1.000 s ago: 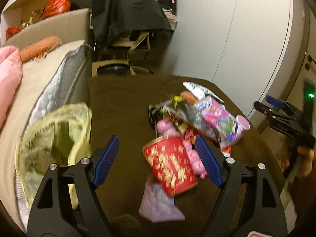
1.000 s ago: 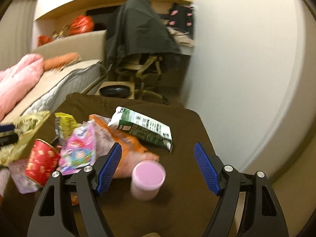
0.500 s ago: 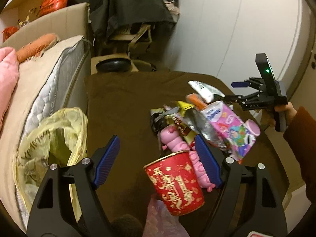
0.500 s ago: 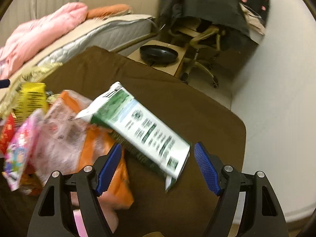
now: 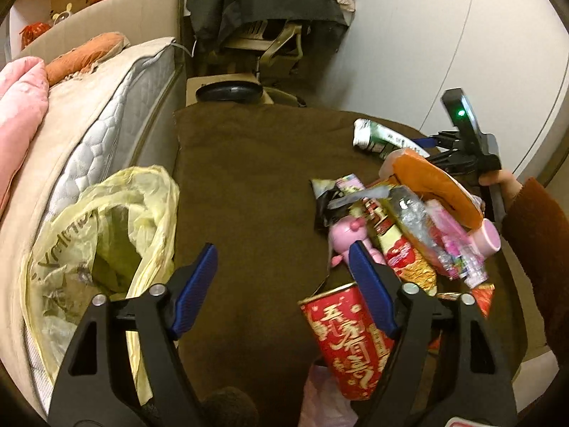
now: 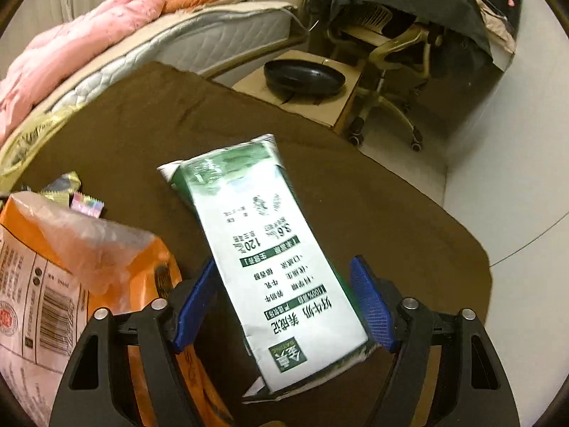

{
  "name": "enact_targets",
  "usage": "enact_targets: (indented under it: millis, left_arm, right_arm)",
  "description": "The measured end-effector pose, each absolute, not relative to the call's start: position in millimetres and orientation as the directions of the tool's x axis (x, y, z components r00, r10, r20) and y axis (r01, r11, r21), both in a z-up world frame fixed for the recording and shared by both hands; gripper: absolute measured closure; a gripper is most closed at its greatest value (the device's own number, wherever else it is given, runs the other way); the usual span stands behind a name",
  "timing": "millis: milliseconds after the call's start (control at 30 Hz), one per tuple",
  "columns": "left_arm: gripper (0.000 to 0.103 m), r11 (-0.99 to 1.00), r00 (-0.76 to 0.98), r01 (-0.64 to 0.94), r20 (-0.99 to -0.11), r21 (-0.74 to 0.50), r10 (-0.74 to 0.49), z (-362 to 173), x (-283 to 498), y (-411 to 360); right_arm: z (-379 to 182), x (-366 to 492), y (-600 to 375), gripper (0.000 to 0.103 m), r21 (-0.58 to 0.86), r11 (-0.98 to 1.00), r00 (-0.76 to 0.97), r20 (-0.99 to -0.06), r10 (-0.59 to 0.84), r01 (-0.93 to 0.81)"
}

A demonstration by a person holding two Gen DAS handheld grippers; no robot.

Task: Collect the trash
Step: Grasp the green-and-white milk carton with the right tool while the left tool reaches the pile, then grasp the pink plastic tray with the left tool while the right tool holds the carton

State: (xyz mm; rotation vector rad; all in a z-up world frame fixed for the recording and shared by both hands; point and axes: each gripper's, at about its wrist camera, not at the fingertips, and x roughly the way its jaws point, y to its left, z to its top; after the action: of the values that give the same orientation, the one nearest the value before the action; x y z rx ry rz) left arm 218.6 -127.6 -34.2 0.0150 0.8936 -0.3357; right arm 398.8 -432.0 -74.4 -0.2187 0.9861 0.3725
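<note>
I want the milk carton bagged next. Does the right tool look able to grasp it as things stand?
Probably yes: the green-and-white milk carton already lies between the right tool's closing blue pads, nothing on top; the orange snack bag only lies beside it.

A flat green-and-white printed milk carton (image 6: 281, 259) lay on dark brown cloth (image 6: 142, 124); red cylindrical cup (image 5: 350, 341) bore gold characters; the crumpled plastic bag (image 5: 106, 227) was pale yellow.

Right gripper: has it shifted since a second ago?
Yes. The right gripper has swung off the pink cup toward the table's far side and now straddles the green-and-white milk carton, jaws closing.
</note>
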Motion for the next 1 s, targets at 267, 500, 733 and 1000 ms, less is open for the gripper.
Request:
enact_targets:
  millis: [267,500,733,1000]
  left_arm:
    - [0.039,0.943,0.541,0.278,-0.781,-0.183,-0.311,-44.5,211.5,-117.3]
    - [0.039,0.932,0.534,0.304,-0.774,-0.199,-0.34,-39.6,189.1,-115.3]
    - [0.04,0.913,0.515,0.357,-0.774,-0.196,-0.368,-35.9,159.0,-118.0]
    - [0.04,0.907,0.51,0.389,-0.783,-0.159,-0.356,-38.6,134.3,-109.1]
  right_arm:
    - [-38.0,354.3,-458.4,0.051,0.06,0.976,0.575,-0.8,0.172,-0.208]
    - [14.6,295.6,-467.3,0.051,0.008,1.0,0.656,-0.754,0.026,-0.03]
    - [55.2,231.6,-464.0,0.051,-0.036,0.996,0.717,-0.692,-0.084,0.082]
    - [59.5,155.1,-437.1,0.051,0.061,0.991,0.741,-0.67,-0.049,0.12]
